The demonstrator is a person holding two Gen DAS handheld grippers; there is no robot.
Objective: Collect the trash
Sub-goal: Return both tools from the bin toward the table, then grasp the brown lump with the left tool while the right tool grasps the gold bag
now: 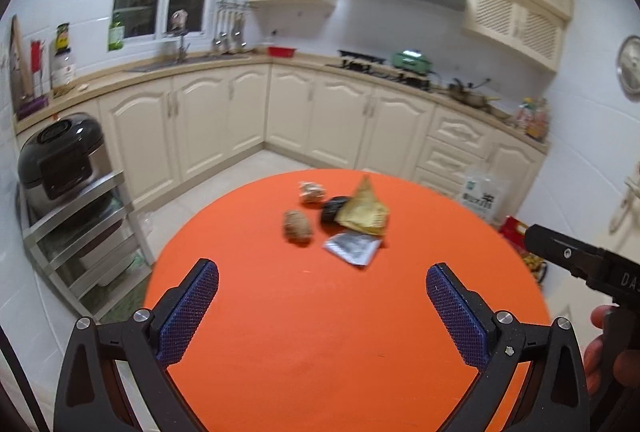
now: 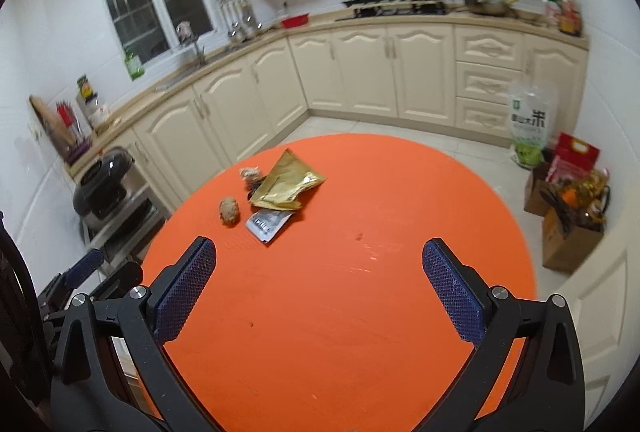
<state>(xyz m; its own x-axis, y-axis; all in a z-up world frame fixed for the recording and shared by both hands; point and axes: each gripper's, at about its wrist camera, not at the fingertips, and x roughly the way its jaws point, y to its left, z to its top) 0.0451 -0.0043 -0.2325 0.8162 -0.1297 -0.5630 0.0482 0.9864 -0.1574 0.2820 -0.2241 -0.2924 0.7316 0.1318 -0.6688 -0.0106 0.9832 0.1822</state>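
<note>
Both tools, left tool (image 1: 322, 306) and right tool (image 2: 319, 288), hang spread above the orange counter (image 1: 320, 332), ready for the wrappers (image 1: 362, 212) at upper centre.

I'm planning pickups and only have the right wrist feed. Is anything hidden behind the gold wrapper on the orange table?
Observer: Yes. The left wrist view shows a black round item tucked against the left edge of the gold wrapper.
Operator: Is the left gripper open?
Observer: Yes. The left gripper is open, with nothing between its pads.
Operator: Anything at that view's edge?
Observer: A hand grips a black handle at the right edge.
</note>
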